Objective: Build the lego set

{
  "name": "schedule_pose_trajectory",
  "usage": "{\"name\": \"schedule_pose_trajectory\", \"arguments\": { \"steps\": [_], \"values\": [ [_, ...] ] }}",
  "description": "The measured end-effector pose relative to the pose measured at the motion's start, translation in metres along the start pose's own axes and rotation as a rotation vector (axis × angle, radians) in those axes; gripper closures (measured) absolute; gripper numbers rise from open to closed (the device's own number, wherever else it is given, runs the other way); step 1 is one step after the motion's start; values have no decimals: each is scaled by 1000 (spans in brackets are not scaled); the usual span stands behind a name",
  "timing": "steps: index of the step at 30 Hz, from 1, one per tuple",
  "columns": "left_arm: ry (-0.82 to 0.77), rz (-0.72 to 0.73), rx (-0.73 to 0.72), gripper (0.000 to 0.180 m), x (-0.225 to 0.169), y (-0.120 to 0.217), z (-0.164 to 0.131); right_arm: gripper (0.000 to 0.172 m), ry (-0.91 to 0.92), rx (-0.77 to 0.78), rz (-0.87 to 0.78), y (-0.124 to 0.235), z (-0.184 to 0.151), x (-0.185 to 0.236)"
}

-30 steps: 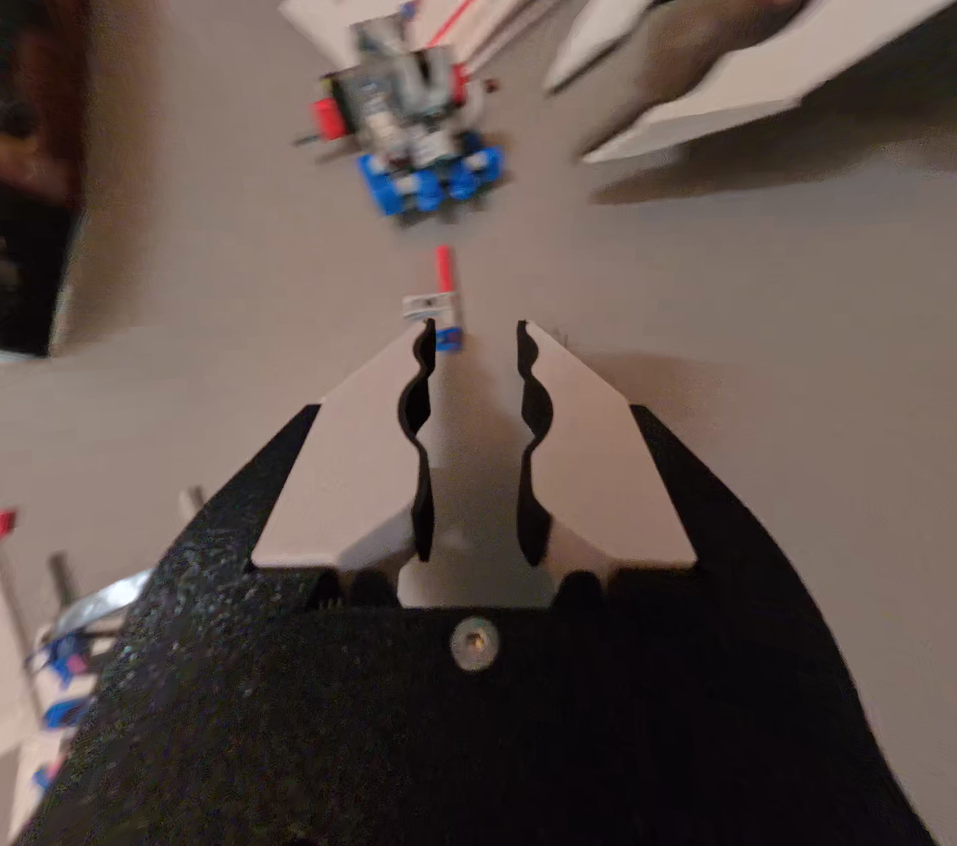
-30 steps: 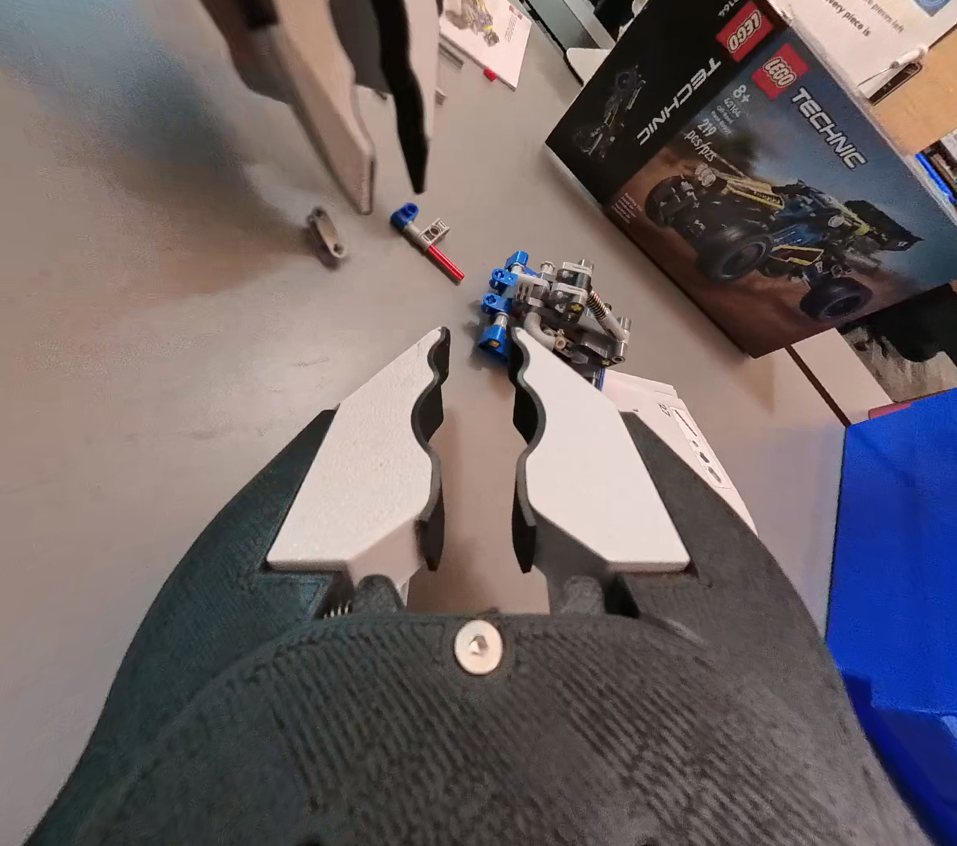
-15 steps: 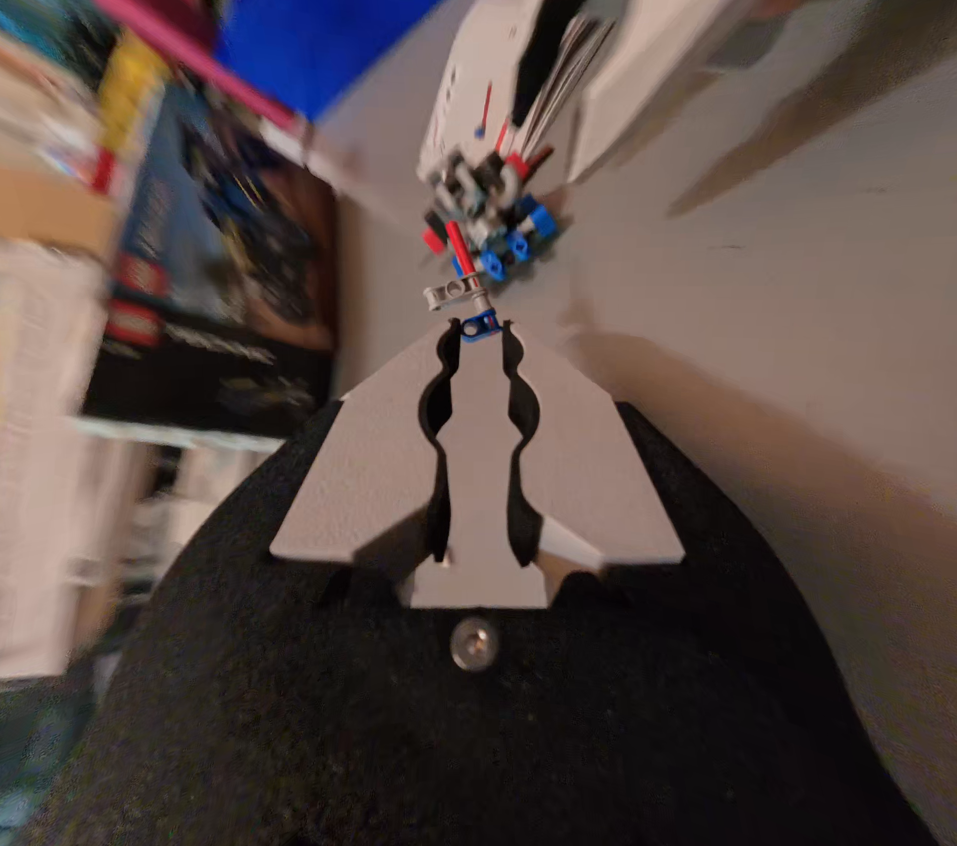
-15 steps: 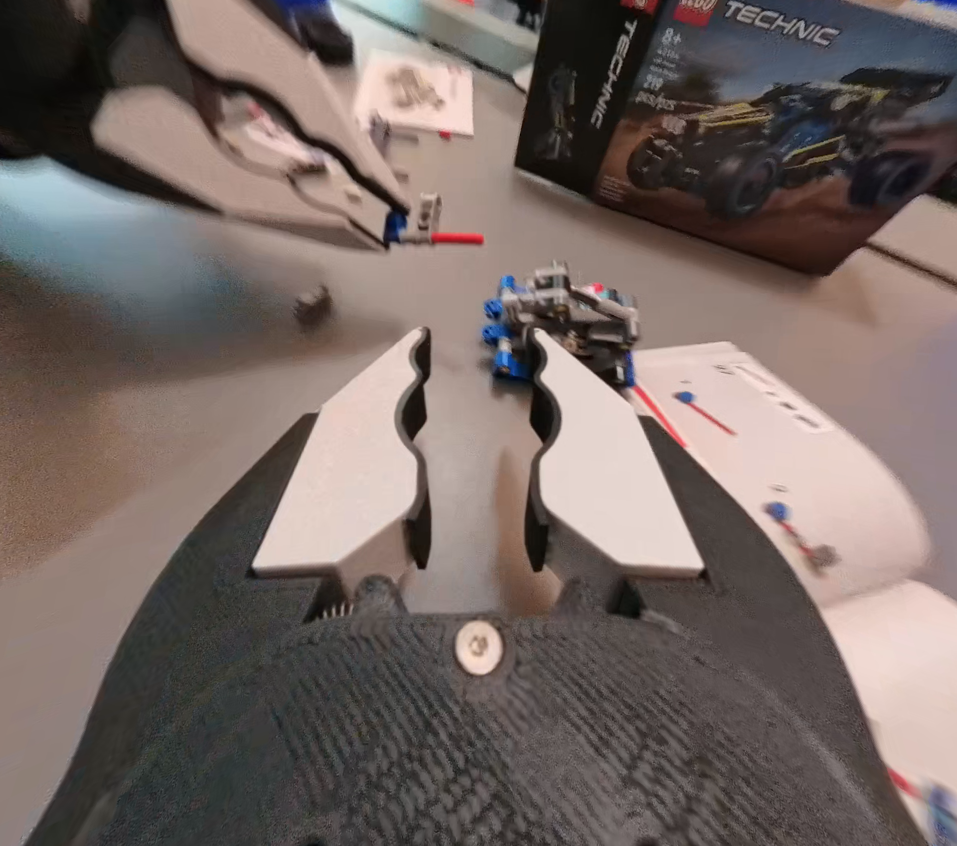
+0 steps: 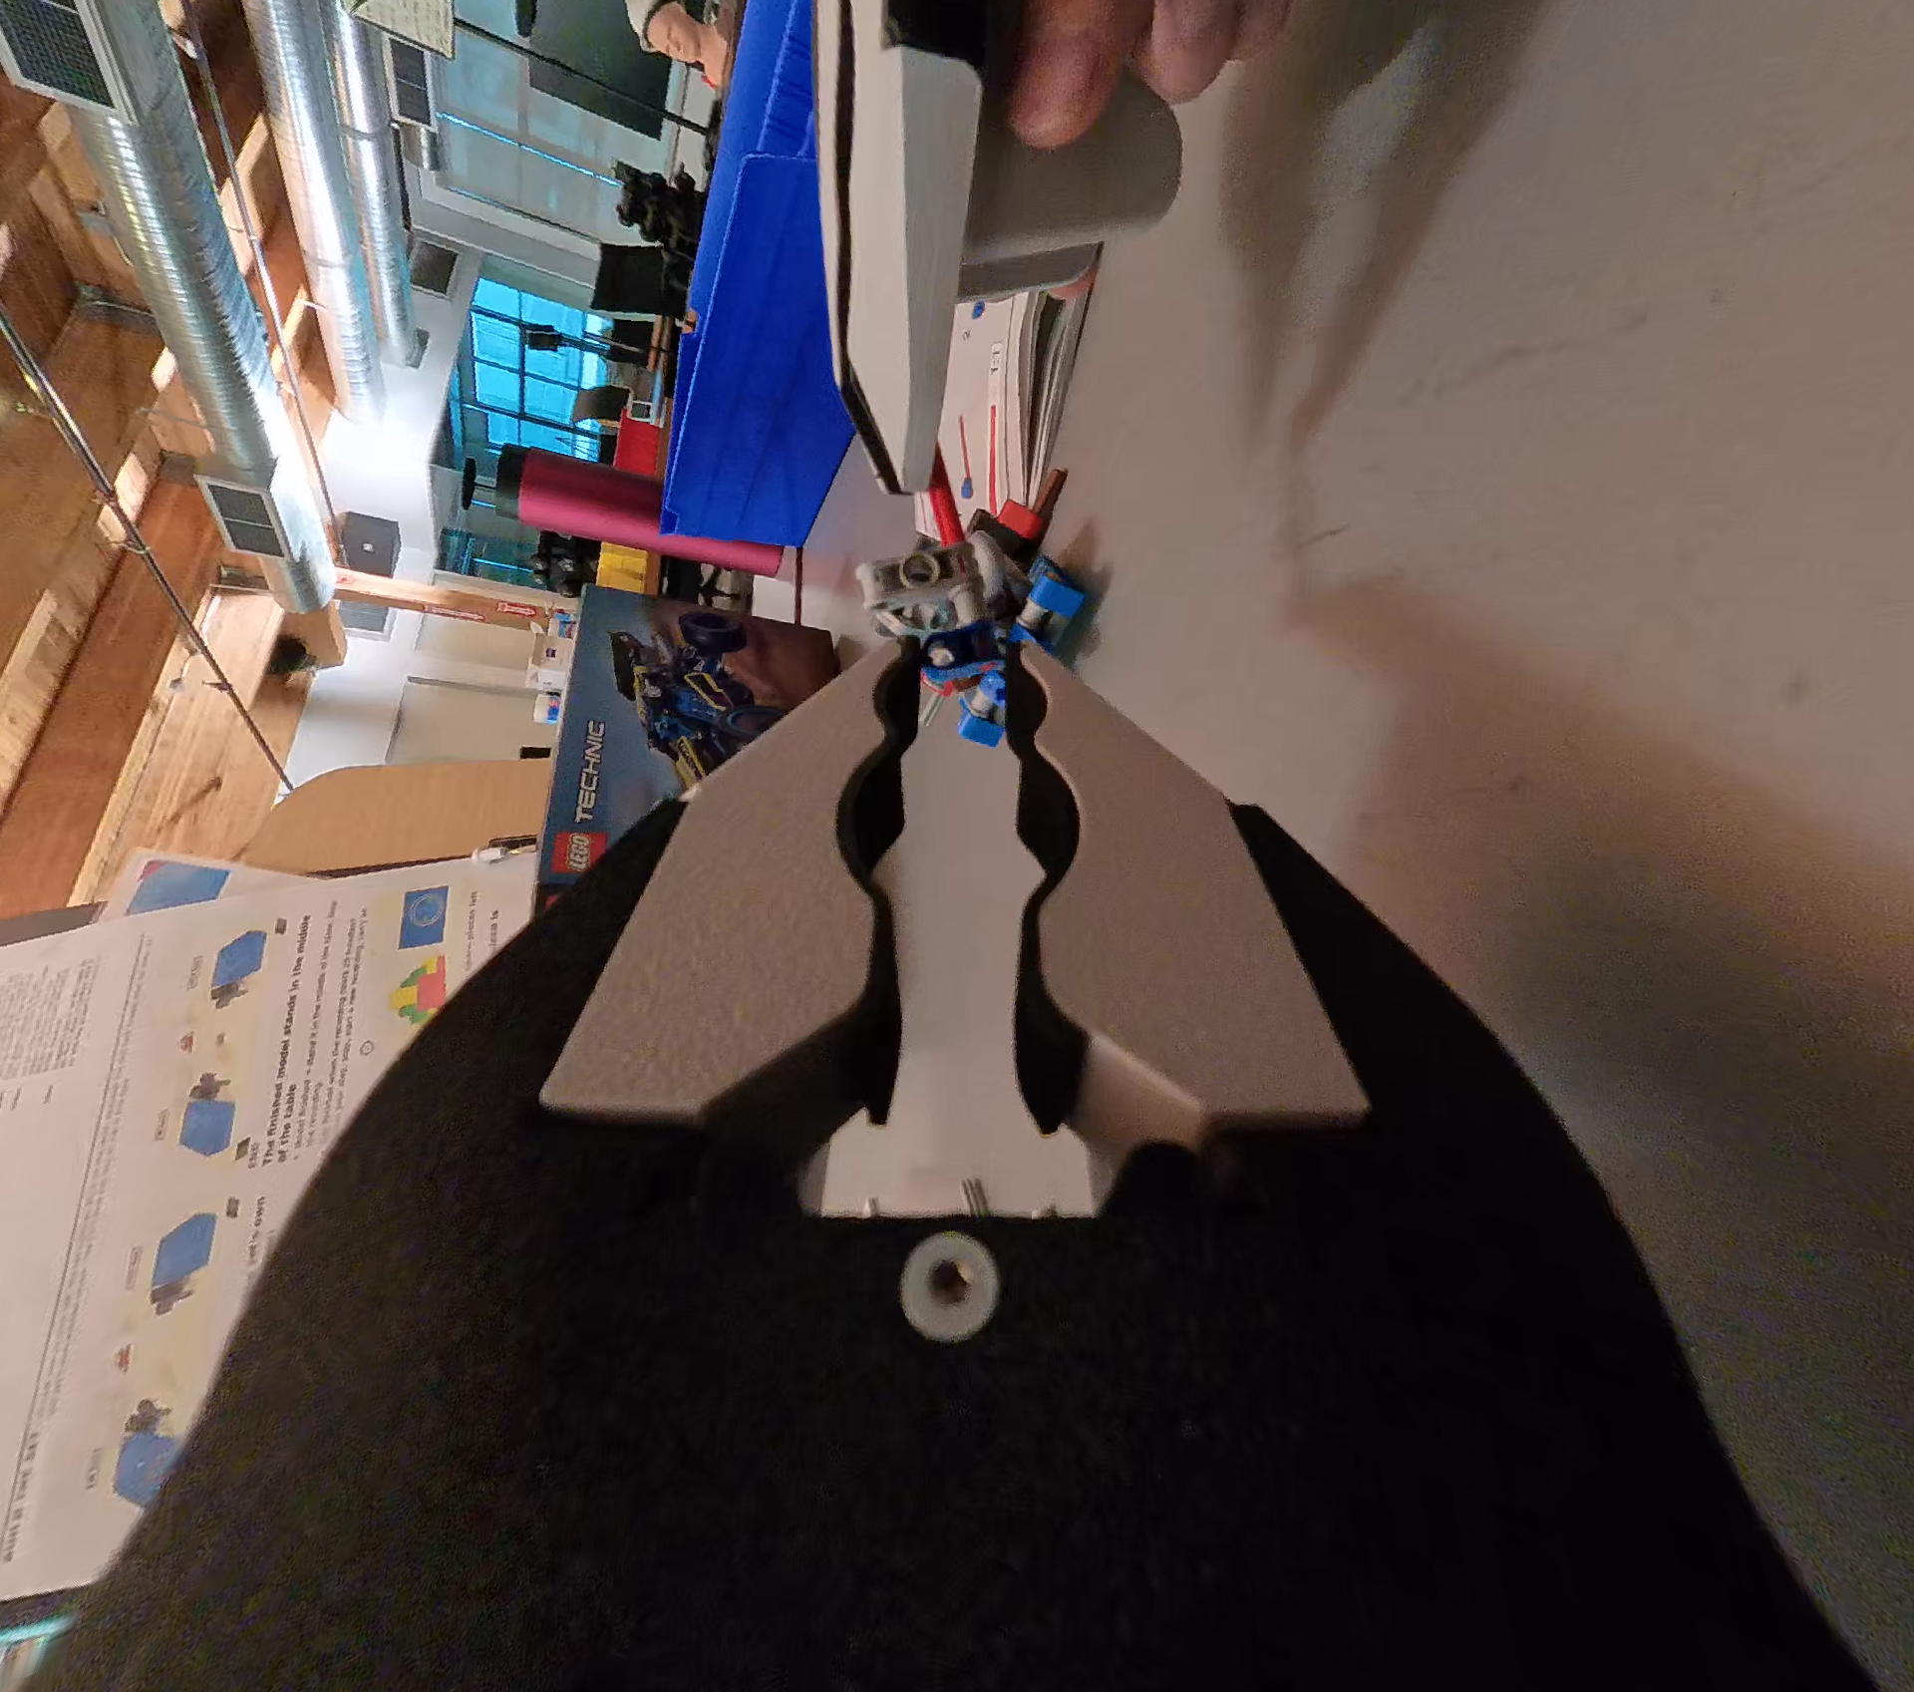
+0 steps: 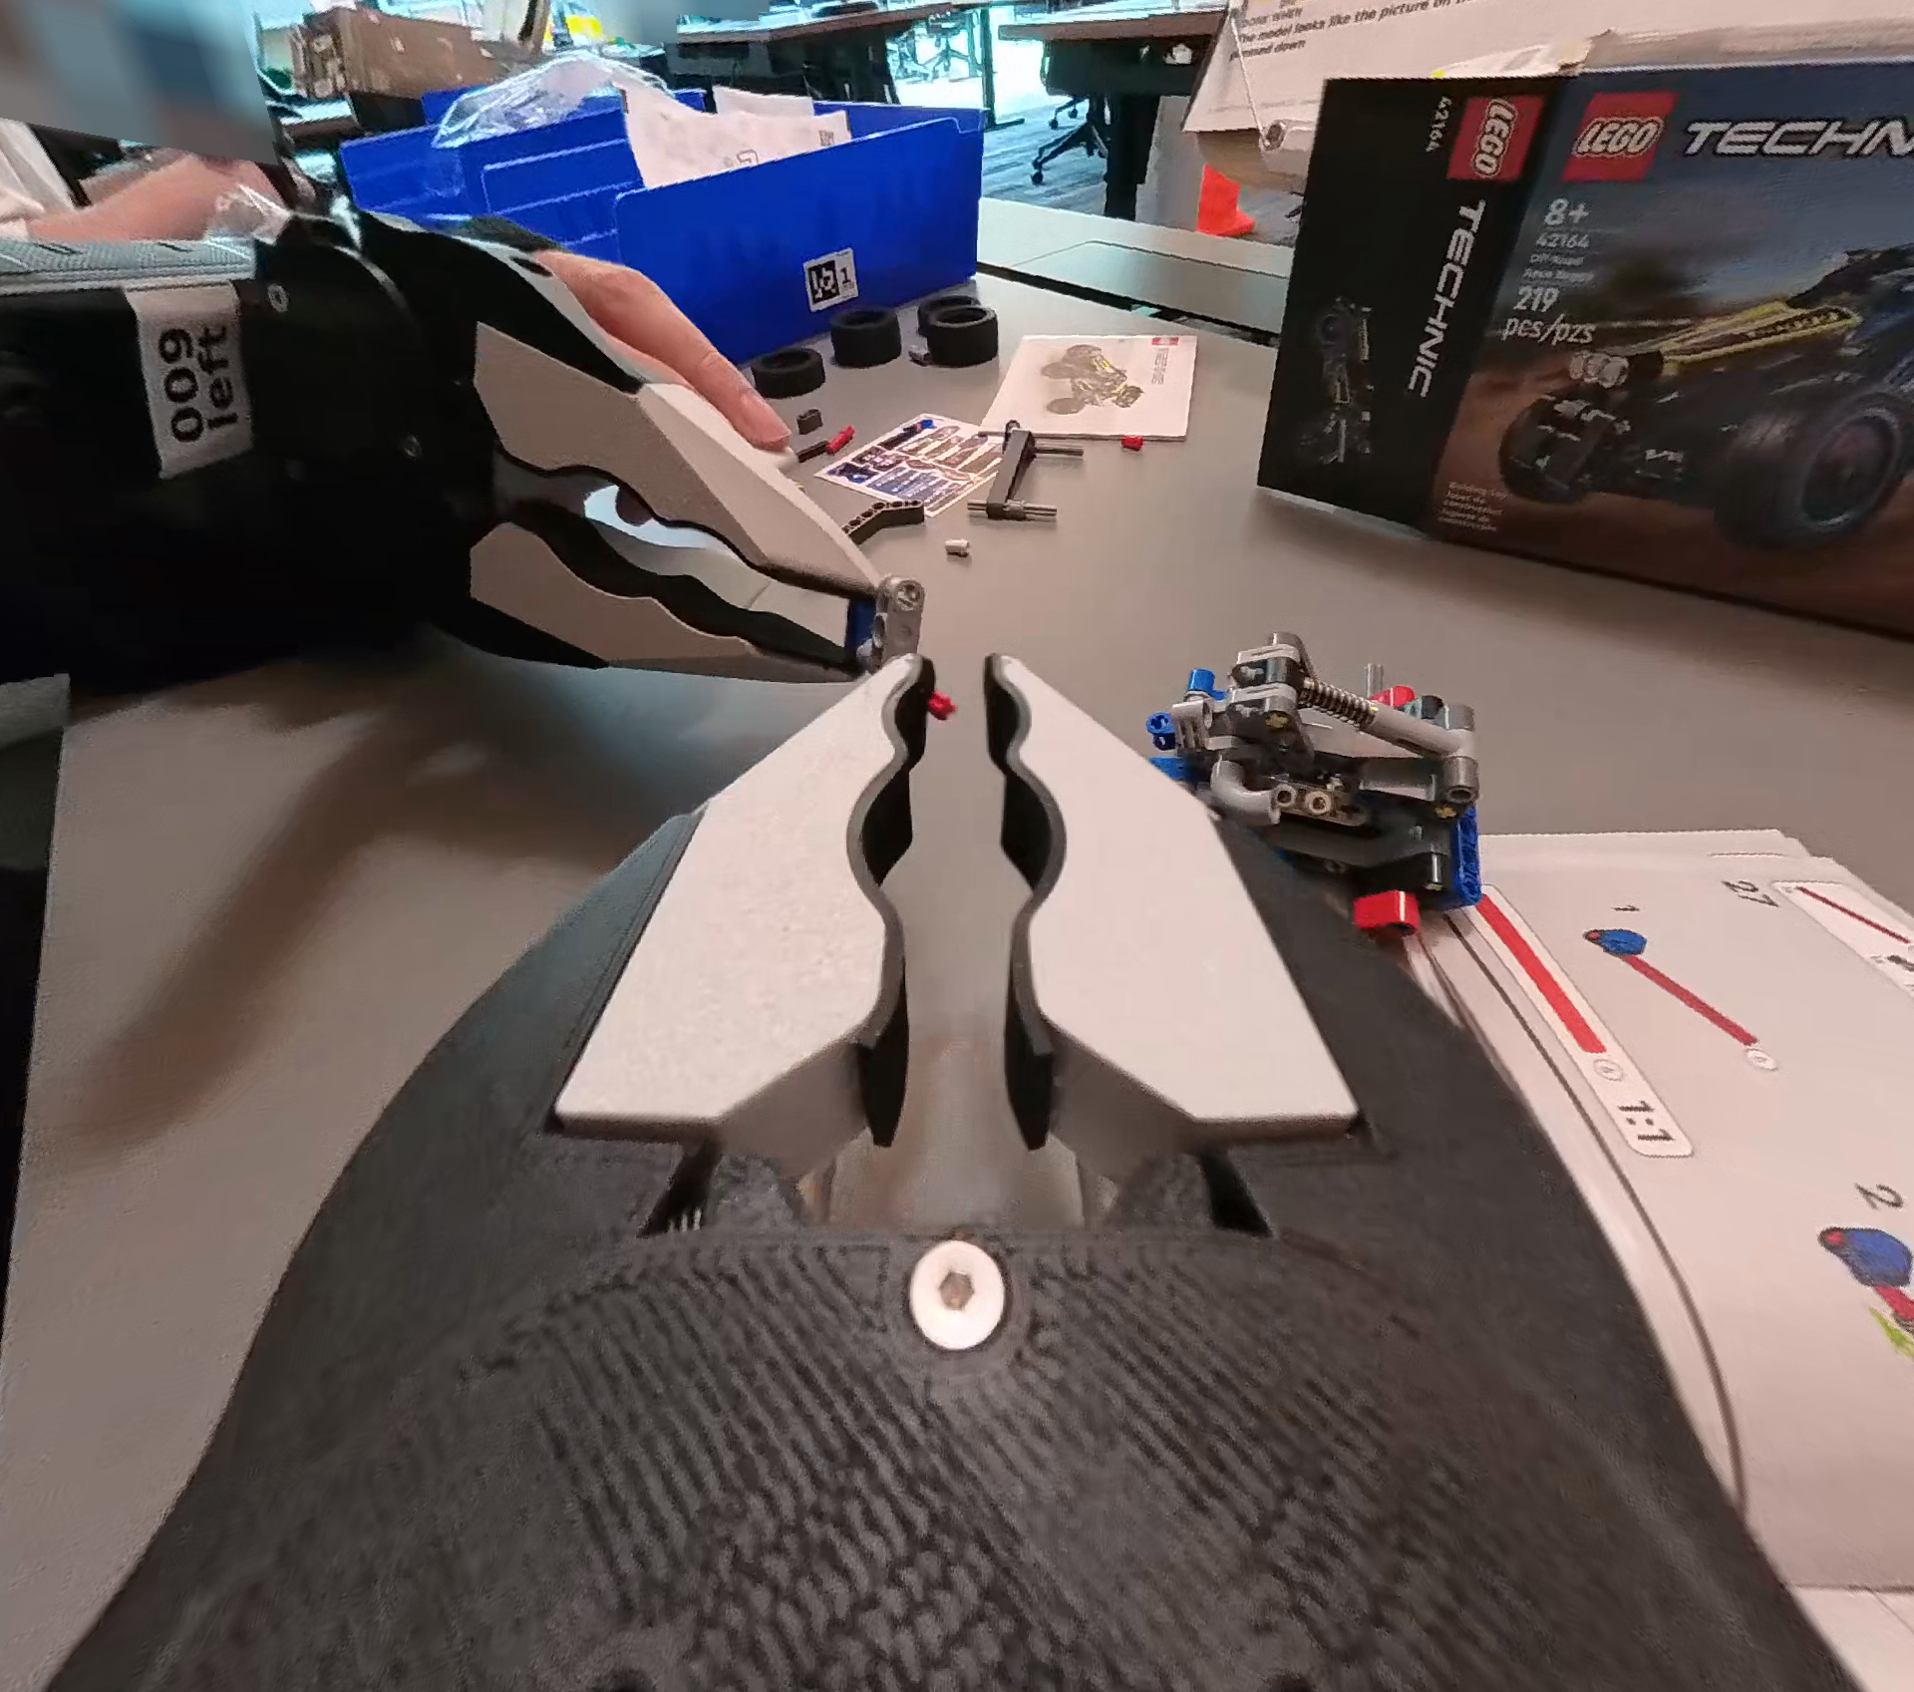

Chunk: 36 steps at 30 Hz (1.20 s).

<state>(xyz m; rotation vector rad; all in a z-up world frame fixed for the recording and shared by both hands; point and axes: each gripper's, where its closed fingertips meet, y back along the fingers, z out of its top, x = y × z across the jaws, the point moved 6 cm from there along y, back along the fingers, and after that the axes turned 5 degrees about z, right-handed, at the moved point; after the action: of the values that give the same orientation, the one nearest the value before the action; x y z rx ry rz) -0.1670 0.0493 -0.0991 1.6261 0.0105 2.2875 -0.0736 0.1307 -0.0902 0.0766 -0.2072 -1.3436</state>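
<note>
My left gripper (image 5: 965,663) is shut on the blue connector (image 5: 958,648) of a small sub-assembly and holds it above the table. A grey connector (image 6: 896,612) and a red axle (image 6: 940,703) are fixed to that blue piece. The left gripper also shows at the left of the right wrist view (image 6: 860,617). My right gripper (image 6: 953,671) faces it with narrow jaws. The red axle's end lies between its fingertips, against the left pad (image 6: 906,710), with a gap to the other pad. The right gripper shows at the top of the left wrist view (image 5: 896,472).
A partly built grey and blue model (image 6: 1326,772) sits on the grey table (image 6: 1139,606) by an open instruction booklet (image 6: 1657,1021). A kit box (image 6: 1605,316) stands at the right. A blue bin (image 6: 787,213), black tyres (image 6: 870,337), a sticker sheet (image 6: 911,461) and loose parts lie behind. Both grippers' tips are close together, under 4 cm apart.
My left gripper closed on the small blue, grey and red piece on the table and lifted it toward the right gripper. My right gripper opened wider, then narrowed around the red axle's end.
</note>
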Motion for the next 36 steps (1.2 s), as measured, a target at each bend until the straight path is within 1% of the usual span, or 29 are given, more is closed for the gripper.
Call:
{"name": "schedule_pose_trajectory", "arguments": {
  "steps": [3,7,11,13,15,16,19,21,23,25,28,29,30,31,34,36],
  "values": [
    [-19,15,-14,168,0,1,2,160,1,-4,4,1,1,0],
    [-54,23,-12,168,0,0,1,159,6,5,37,2,0,2],
    [-31,25,-20,168,2,0,1,153,26,44,76,0,-4,6],
    [-32,23,-20,168,3,-1,1,168,85,27,63,-1,-1,7],
    [-31,10,-23,168,4,-1,1,170,100,13,95,0,0,10],
    [-21,-14,-27,168,2,-1,0,170,108,29,112,-1,-1,11],
    [39,-114,-51,167,-1,-1,-1,170,231,74,135,-1,-5,14],
    [138,-224,-65,165,-2,1,-3,170,300,105,150,-2,-8,15],
    [265,-337,-76,159,0,2,-5,170,356,120,151,-3,-10,14],
    [351,-391,-64,157,5,2,-10,170,408,149,183,-4,-14,15],
    [395,-501,-23,158,5,1,-16,170,501,187,216,-7,-18,18],
    [402,-543,-4,160,3,0,-17,170,529,187,225,-8,-18,20],
    [404,-594,7,165,-1,0,-17,170,550,180,224,-9,-17,21],
    [403,-621,14,173,-3,-1,-17,170,564,174,231,-11,-16,22],
    [398,-635,57,176,-6,-5,-19,170,574,218,227,-13,-18,19],
    [439,-597,98,176,-6,-10,-23,170,582,243,174,-15,-20,11]
  ]
}}
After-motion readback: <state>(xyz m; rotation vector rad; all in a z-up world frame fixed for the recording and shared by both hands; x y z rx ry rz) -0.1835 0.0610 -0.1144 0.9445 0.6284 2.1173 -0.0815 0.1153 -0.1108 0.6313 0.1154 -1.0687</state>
